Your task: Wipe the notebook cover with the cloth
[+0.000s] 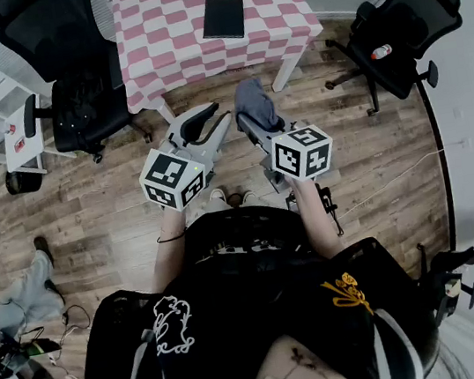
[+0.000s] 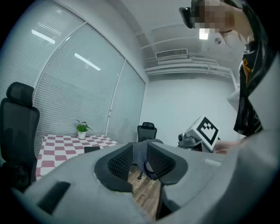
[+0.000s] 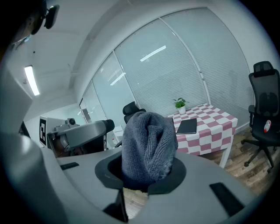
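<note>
- The pink-and-white checked tabletop stands ahead of me, well apart from both grippers.
- My left gripper has its jaws released, apart.
- My right gripper clenches the bunched grey towelling cloth.
- The flat black notebook lies closed on that tabletop.

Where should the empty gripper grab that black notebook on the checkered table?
Probably its left edge, coming in from the left with the open left gripper. The notebook lies flat and thin on the table, so only an edge can be pinched, and that leaves the cover free for the cloth.
</note>
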{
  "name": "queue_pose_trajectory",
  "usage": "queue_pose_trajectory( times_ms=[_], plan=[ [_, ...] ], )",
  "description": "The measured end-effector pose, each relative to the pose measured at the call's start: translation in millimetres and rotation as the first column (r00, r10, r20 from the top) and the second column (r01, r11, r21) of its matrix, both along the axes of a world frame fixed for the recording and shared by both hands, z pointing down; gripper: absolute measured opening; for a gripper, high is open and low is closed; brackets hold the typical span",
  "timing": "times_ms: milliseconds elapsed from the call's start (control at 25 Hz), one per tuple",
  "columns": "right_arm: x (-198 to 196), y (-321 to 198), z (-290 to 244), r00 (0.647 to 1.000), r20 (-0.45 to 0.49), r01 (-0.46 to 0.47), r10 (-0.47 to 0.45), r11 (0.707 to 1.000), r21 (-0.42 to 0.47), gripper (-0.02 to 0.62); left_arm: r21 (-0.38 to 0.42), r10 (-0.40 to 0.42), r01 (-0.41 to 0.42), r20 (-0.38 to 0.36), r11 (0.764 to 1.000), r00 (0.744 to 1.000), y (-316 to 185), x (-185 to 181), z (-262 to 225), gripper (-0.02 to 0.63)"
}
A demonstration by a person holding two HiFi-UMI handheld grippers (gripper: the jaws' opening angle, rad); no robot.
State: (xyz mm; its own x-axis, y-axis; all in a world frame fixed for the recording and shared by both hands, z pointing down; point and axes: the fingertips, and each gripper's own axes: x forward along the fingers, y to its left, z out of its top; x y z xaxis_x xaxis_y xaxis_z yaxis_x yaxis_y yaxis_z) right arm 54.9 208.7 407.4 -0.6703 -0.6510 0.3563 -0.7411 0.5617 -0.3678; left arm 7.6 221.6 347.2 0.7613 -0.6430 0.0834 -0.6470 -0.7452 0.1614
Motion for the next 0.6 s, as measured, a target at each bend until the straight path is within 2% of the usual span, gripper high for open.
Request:
queue_pose_trajectory(
  times_ms=[600],
  plan=[
    [-25,-3,0,0.999,0.004,-0.032,0.032,0.999,0.006,0.074,-0.003,0.015,-0.015,0.002,1.0,1.0,-1,-29,6,0.114]
  ],
)
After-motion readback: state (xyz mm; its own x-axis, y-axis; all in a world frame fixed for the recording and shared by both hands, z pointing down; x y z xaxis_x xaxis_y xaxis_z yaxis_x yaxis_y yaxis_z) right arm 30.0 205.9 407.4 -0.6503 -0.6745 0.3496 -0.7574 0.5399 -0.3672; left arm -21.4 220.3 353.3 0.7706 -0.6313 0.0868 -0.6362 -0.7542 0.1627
